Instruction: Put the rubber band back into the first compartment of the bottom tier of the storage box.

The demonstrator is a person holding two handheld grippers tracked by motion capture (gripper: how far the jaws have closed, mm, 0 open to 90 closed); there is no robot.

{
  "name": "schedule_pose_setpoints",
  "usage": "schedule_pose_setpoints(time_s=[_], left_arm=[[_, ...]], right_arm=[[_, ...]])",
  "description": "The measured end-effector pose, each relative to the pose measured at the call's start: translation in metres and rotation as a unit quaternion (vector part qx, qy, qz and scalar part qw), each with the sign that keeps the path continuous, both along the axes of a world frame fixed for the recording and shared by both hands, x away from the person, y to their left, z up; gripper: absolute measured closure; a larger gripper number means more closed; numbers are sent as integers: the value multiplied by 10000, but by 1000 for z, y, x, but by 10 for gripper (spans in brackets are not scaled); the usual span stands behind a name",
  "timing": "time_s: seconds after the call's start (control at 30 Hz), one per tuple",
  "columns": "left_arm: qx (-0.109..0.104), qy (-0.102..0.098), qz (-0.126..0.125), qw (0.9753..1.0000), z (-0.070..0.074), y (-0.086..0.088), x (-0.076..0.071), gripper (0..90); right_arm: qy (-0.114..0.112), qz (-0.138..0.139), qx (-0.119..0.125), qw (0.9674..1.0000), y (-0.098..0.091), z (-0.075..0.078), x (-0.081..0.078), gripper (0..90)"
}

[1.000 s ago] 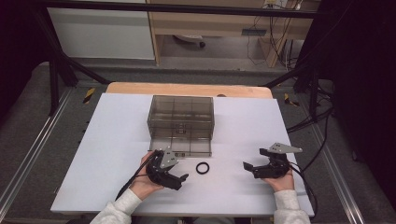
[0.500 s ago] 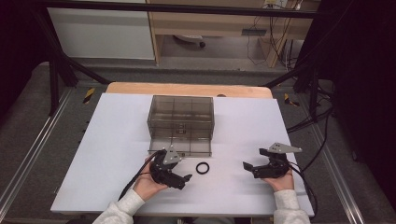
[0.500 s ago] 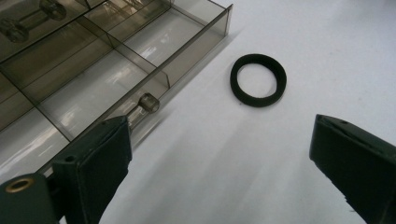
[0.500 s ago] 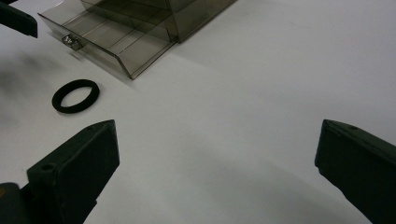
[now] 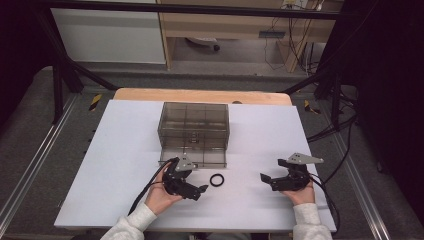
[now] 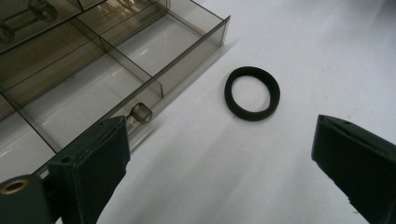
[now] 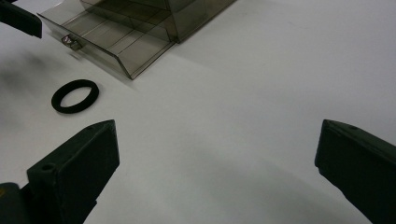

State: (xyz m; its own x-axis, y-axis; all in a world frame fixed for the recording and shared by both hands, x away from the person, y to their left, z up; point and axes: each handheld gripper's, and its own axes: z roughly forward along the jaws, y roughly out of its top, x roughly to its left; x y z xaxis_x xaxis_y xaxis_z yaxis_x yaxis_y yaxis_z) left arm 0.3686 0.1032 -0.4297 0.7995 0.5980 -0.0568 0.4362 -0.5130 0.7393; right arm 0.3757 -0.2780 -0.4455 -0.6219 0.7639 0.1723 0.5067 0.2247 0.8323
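Observation:
A black ring (image 5: pixel 217 180) lies flat on the white table, just in front of the pulled-out bottom drawer (image 5: pixel 192 158) of a smoky clear drawer cabinet (image 5: pixel 194 125). My left gripper (image 5: pixel 199 183) is open just left of the ring and points at it. In the left gripper view the ring (image 6: pixel 252 93) lies ahead between the spread jaws, with the drawer's knob (image 6: pixel 141 113) near the left jaw. My right gripper (image 5: pixel 268 181) is open and empty, farther right of the ring (image 7: pixel 75 96).
The drawer (image 7: pixel 116 42) has several empty-looking compartments. White tabletop (image 5: pixel 125 150) spreads to both sides of the cabinet. Cables trail from both grippers toward the front edge. A tip of the left gripper's jaw (image 7: pixel 18 18) shows at the top left of the right gripper view.
My left gripper has edged slightly right, toward the ring and the drawer front. The right gripper and the ring have not moved.

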Motion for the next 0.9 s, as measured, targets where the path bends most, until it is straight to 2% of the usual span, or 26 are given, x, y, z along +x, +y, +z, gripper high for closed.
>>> schedule_pose_setpoints(time_s=[0.53,0.73,0.9], left_arm=[[-61,121,37,9999,3,-9,6,47],[54,130,29,9999,3,-15,8,51],[62,121,83,9999,3,-19,10,62]], right_arm=[[32,19,-24,10000,0,-1,-1,3],[-7,31,-23,10000,0,0,-1,3],[-10,29,-9,10000,0,0,-1,4]])
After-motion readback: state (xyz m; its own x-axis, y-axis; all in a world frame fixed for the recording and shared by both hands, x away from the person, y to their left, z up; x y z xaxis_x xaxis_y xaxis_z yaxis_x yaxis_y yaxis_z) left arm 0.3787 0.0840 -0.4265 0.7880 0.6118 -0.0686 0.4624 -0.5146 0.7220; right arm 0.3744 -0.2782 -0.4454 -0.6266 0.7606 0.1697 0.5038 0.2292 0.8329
